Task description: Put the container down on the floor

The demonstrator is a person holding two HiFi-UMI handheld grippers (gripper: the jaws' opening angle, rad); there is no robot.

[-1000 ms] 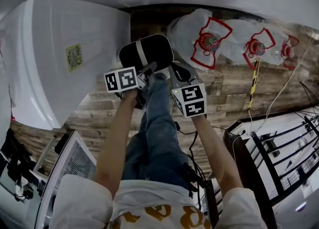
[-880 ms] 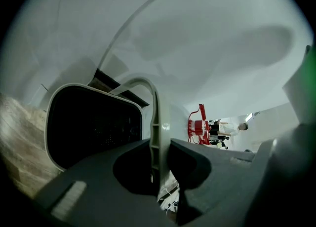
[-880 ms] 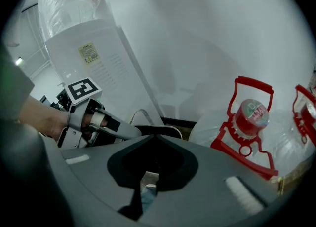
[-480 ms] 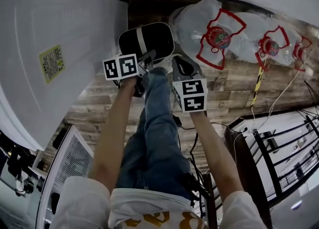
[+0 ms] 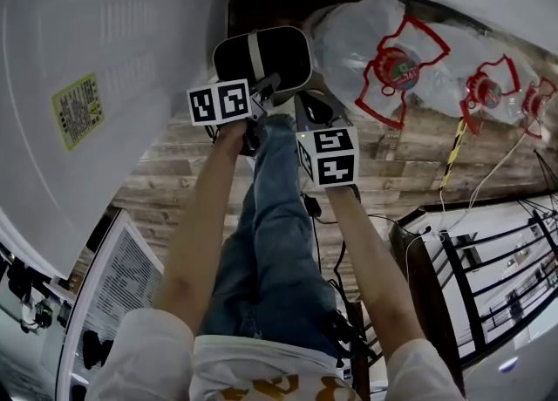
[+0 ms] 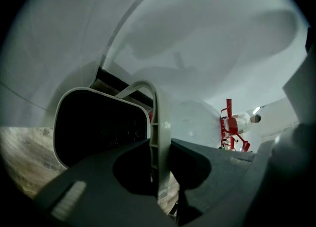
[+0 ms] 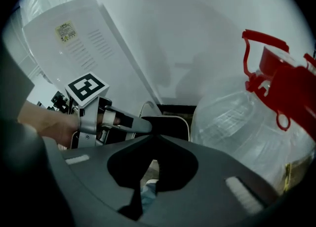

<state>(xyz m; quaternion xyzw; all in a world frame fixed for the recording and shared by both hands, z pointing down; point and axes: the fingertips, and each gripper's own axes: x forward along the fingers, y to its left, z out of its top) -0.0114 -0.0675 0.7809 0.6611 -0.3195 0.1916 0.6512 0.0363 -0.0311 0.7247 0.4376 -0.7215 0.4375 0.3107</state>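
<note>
The container [image 5: 261, 52] is a black tub with a white rim and a pale handle across its top. It hangs low over the wooden floor [image 5: 174, 177], close to the wall. My left gripper [image 5: 264, 87] is shut on that handle; in the left gripper view the handle [image 6: 159, 122] stands upright between the jaws of the left gripper [image 6: 159, 141], with the tub's dark opening [image 6: 98, 127] at left. My right gripper [image 5: 307, 110] is just right of the tub. In its own view the right gripper [image 7: 152, 136] is shut with nothing between its jaws, near the left gripper [image 7: 111, 121].
A tall white appliance [image 5: 105, 103] stands at left. Large clear water bottles with red caps [image 5: 388, 64] lie against the wall at right [image 7: 242, 127]. A black rack [image 5: 484, 277], a white slatted crate [image 5: 118, 290], floor cables and the person's jeans [image 5: 275, 216] are nearby.
The tub and both grippers have shifted slightly away toward the wall. The white appliance fills more of the left side. The left gripper has kept its hold on the handle.
</note>
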